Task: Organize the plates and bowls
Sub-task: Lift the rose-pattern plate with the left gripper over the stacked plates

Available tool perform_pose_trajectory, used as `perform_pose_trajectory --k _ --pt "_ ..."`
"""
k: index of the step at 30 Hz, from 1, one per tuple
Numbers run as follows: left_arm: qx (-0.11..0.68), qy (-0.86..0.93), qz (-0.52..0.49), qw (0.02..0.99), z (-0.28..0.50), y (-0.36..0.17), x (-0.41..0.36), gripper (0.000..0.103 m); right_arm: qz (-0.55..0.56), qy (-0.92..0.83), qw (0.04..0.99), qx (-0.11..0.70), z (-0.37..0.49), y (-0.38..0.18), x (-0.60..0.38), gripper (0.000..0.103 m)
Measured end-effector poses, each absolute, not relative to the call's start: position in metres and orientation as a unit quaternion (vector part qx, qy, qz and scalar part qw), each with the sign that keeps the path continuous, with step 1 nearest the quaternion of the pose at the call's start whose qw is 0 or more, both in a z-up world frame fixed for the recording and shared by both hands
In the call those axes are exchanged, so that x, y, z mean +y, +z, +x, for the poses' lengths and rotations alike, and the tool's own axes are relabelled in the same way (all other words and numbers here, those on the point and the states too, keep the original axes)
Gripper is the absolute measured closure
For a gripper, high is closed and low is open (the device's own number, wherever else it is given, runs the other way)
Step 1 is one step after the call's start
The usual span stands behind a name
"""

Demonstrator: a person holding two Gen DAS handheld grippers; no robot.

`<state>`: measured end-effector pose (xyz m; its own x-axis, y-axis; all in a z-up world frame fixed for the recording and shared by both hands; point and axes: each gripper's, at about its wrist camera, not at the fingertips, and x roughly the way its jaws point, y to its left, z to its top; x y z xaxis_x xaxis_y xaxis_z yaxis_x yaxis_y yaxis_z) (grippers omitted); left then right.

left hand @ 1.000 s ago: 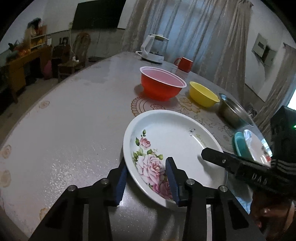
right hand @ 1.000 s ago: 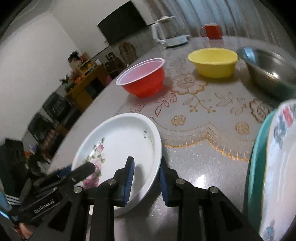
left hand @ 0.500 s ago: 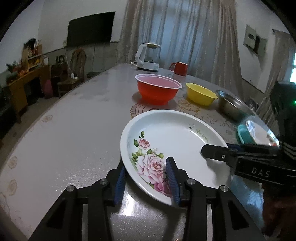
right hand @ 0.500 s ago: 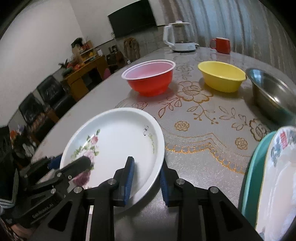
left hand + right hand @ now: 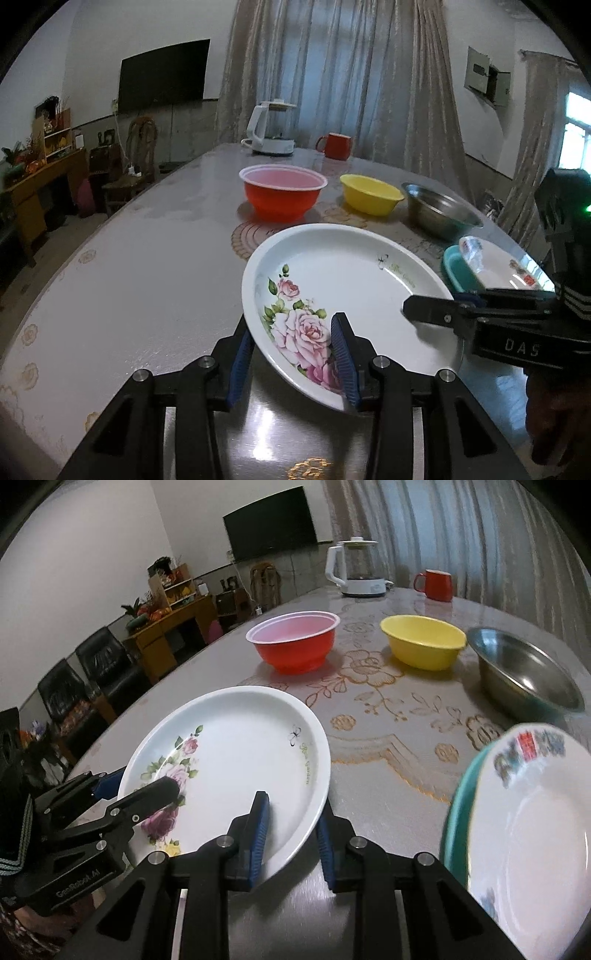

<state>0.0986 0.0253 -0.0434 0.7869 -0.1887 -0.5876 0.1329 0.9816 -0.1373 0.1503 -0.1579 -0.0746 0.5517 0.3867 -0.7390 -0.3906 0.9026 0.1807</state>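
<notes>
Rose plate [image 5: 343, 295] lifted higher, both grippers clamped

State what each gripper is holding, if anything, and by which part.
Both hold the rose plate by its rim: the left gripper at the edge by the roses, the right gripper at the opposite edge.

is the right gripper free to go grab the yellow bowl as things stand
Probably not yet: the right gripper is shut on the rim of the rose plate, shared with the left gripper. Otherwise the way to the yellow bowl looks clear.
</notes>
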Motion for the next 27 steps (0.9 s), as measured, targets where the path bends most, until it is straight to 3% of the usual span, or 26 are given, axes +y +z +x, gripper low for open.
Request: perform_pose_trajectory --k 13,27 --pt "0.282 -0.105 -0.047 0.952 0.081 -0.016 0.01 0.061 0.03 0.223 0.892 0.392 0.126 -0.044 -0.181 0.079" --pt "0.277 -0.184 -0.017 0.943 0.087 0.001 -0.065 0.061 0.068 0.167 0.915 0.361 0.1 -0.011 -0.255 0.079"
